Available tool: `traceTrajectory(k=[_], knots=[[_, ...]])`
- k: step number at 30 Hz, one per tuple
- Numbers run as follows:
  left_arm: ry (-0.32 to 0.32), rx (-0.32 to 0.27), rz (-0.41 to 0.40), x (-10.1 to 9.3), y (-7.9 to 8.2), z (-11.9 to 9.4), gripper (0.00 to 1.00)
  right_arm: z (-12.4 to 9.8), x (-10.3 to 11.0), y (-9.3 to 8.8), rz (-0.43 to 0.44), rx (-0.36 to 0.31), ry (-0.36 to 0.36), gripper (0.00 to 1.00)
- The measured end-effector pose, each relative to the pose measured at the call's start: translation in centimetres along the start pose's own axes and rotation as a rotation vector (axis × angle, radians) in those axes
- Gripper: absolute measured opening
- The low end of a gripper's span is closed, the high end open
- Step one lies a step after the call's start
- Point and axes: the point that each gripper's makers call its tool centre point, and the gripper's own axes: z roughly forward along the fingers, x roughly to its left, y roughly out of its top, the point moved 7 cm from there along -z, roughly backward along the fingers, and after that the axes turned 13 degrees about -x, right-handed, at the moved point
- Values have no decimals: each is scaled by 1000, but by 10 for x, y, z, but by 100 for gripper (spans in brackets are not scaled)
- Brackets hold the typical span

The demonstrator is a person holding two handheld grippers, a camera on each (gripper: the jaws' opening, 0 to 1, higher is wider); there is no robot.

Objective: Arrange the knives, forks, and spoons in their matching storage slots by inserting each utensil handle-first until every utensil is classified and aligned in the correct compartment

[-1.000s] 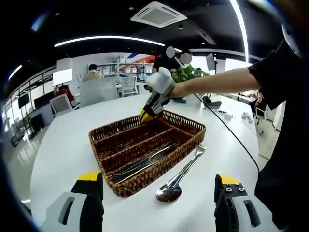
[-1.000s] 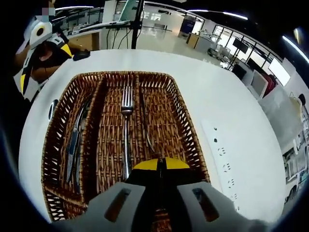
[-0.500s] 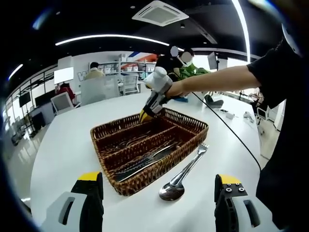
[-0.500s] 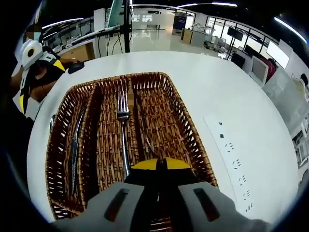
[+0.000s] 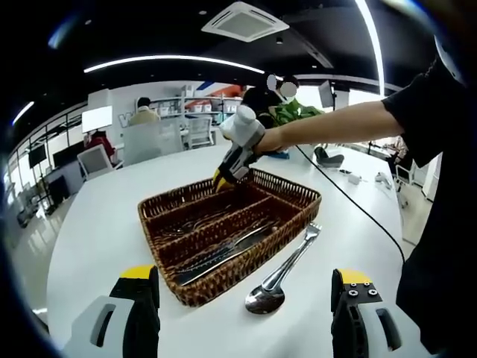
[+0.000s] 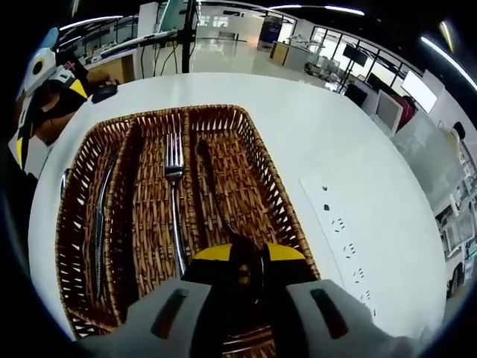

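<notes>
Person wearing a black short sleeve (image 5: 417, 104); each claw (image 5: 242, 317) showing grey bodies, black jaws, yellow tips; black cable (image 5: 350, 198) trailing

left gripper view low, off the basket (image 5: 223, 224), right gripper view close above, facing it, basket shared

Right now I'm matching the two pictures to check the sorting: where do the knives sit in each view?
Left gripper view: the knives lie in the compartment nearest the camera, lower centre.
Right gripper view: the knives lie in the leftmost compartment.
Shared landmark: the wicker basket that holds them.
</notes>
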Motion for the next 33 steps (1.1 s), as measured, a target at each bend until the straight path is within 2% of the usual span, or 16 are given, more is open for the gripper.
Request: traceTrajectory(k=[9, 17, 29, 33], knots=[[-3, -11, 12, -2, 4, -1, 100, -9, 1, -2, -5, -4, -41, 20], [-10, -26, 25, -5, 9, -1, 100, -23, 6, 0, 36, -42, -88, 28], [-28, -46, 44, -15, 15, 2, 100, -52, 26, 3, 98, -108, -161, 38], [-30, -52, 48, -19, 18, 3, 100, -70, 36, 7, 114, -152, -200, 40]])
